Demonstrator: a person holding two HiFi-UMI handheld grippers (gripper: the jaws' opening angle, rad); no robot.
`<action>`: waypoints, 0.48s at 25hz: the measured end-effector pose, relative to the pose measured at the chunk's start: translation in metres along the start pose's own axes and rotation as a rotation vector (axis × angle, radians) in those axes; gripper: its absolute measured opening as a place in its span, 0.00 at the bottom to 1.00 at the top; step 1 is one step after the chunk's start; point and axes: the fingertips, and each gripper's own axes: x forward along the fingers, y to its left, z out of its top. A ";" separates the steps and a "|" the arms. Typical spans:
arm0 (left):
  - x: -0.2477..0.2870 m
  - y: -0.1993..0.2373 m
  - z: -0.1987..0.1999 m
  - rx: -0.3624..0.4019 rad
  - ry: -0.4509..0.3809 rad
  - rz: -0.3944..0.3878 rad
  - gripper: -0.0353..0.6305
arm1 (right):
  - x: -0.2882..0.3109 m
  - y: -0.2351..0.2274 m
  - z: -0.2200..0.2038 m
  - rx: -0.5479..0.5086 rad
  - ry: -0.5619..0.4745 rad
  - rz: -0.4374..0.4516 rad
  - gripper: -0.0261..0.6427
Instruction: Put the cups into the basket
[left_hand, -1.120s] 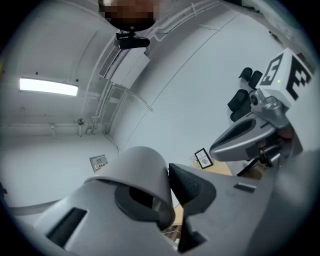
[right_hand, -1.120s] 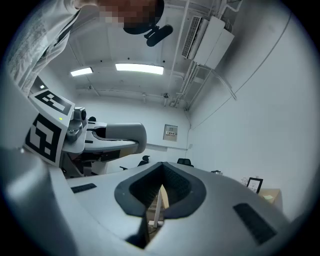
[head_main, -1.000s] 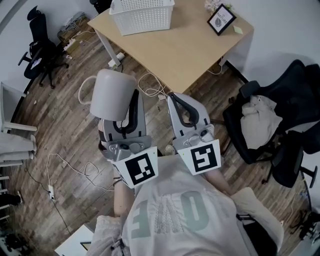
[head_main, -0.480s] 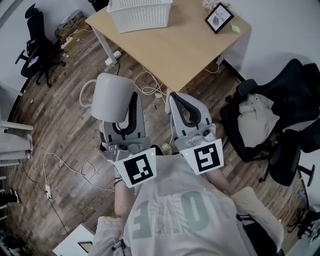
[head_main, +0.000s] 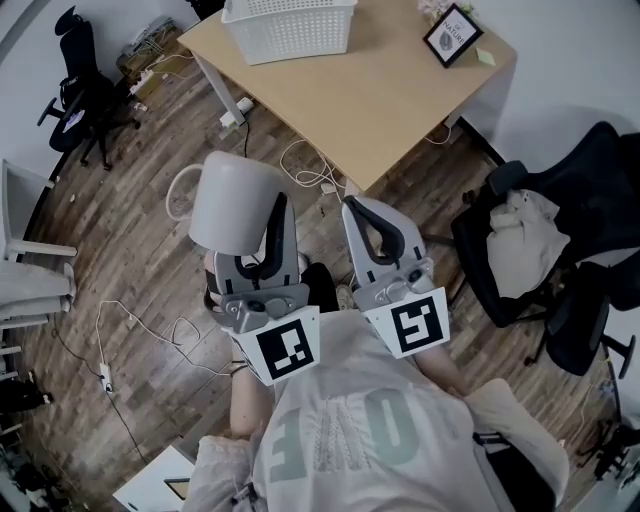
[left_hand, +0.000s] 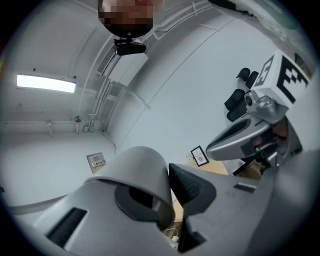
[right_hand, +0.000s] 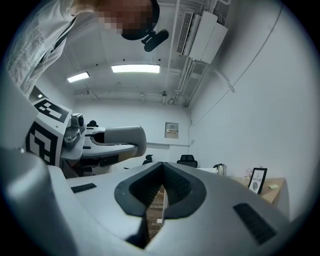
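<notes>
A pale grey cup (head_main: 232, 205) is held mouth-down over the wooden floor, and my left gripper (head_main: 268, 212) is shut on its wall near the rim. In the left gripper view the cup (left_hand: 135, 172) sits over one jaw, with the ribbed black pad (left_hand: 187, 185) pressed against its outside. My right gripper (head_main: 356, 208) hangs beside it, shut and empty; its pads (right_hand: 172, 187) meet at the tip. The white slotted basket (head_main: 290, 28) stands on the far end of the wooden table (head_main: 390, 95), well ahead of both grippers.
A framed picture (head_main: 452, 35) and a yellow note stand at the table's right corner. A black office chair with a cloth on it (head_main: 540, 245) is at the right, another chair (head_main: 85, 95) at the far left. Cables (head_main: 140, 330) trail over the floor.
Both grippers and the held cup keep their pose. The table and basket shift a little in the head view; the left grip on the cup is unchanged.
</notes>
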 end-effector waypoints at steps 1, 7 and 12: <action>0.003 0.003 -0.004 0.011 0.015 -0.002 0.17 | 0.002 0.000 -0.003 0.002 0.007 -0.002 0.04; 0.030 0.018 -0.034 0.016 0.025 -0.011 0.17 | 0.030 -0.008 -0.023 -0.001 0.048 -0.032 0.04; 0.071 0.035 -0.065 0.000 0.033 -0.035 0.17 | 0.077 -0.026 -0.031 -0.022 0.062 -0.032 0.04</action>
